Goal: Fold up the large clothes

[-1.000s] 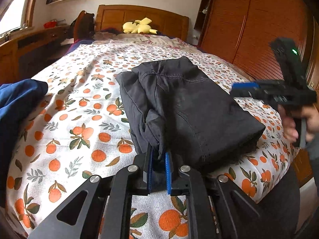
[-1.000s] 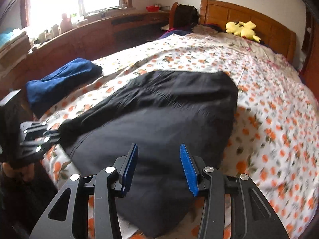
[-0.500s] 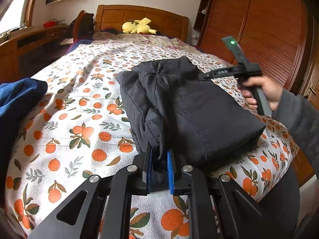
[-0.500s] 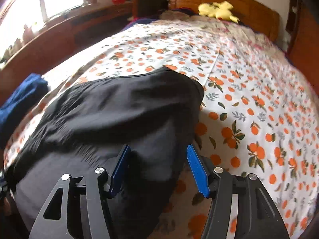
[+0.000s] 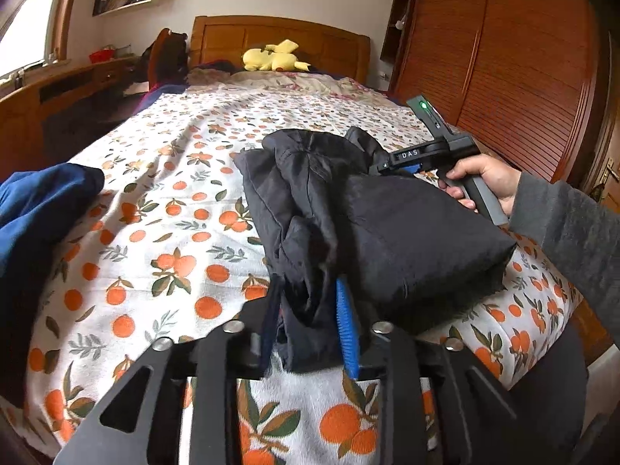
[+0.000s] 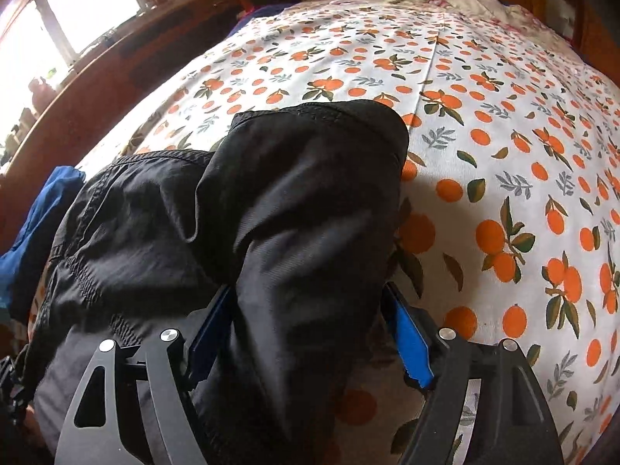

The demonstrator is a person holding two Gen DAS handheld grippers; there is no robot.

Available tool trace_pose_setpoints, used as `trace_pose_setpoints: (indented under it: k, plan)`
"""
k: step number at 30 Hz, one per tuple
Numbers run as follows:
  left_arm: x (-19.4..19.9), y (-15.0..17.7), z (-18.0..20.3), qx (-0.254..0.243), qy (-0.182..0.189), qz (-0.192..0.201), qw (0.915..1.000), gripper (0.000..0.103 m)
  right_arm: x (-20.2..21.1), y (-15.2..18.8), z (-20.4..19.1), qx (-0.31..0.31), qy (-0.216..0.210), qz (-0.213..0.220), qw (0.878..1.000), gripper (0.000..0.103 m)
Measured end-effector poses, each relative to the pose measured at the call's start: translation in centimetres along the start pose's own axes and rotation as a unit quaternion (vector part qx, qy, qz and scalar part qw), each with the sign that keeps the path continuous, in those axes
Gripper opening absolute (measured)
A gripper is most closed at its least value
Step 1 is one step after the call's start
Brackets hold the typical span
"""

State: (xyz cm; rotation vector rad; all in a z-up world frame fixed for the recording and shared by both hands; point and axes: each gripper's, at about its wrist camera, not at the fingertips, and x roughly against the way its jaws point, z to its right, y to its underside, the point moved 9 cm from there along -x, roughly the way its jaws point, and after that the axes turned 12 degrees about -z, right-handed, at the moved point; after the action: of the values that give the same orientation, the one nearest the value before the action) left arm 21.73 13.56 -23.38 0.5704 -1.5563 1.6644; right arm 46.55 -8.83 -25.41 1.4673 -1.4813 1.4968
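A folded black garment [image 5: 387, 224] lies on the bed with the orange-print sheet [image 5: 162, 209]. My left gripper [image 5: 306, 317] is shut on a bunched corner of the garment at its near left edge. My right gripper [image 6: 310, 321] is open, with a thick fold of the black garment [image 6: 302, 201] between its jaws at the far right corner. In the left wrist view the right gripper [image 5: 391, 166] reaches into the garment's far edge, held by a hand in a grey sleeve.
A blue garment [image 5: 38, 209] lies at the bed's left edge. A yellow plush toy [image 5: 275, 61] sits by the wooden headboard. A wooden wardrobe [image 5: 523, 77] stands to the right, a desk [image 5: 58, 97] under the window to the left.
My right gripper has moved forward to the garment's far corner, and cloth now sits between its open jaws. My left gripper has lifted its held corner slightly.
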Motion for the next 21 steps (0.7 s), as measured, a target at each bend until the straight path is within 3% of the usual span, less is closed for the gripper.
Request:
trace_pose_setpoints:
  k: [5, 15, 20, 21]
  plan:
    - [0.3, 1.2, 0.1, -0.009, -0.001, -0.013, 0.9999, 0.052, 0.2, 0.1, -0.1, 0.006, 0.019, 0.0, 1.0, 0.073]
    - [-2.3, 2.8, -0.3, 0.005, 0.012, -0.047, 0.9988, 0.052, 0.0, 0.1, 0.0, -0.003, 0.016, 0.002, 1.0, 0.073]
    - [-3.4, 2.8, -0.3, 0.01, 0.015, -0.055, 0.9984, 0.052, -0.2, 0.2, 0.1, -0.014, -0.01, -0.002, 1.0, 0.068]
    - [-3.5, 2.8, -0.3, 0.009, 0.016, -0.057, 0.9982, 0.047, -0.2, 0.3, 0.1, -0.016, -0.017, -0.002, 1.0, 0.067]
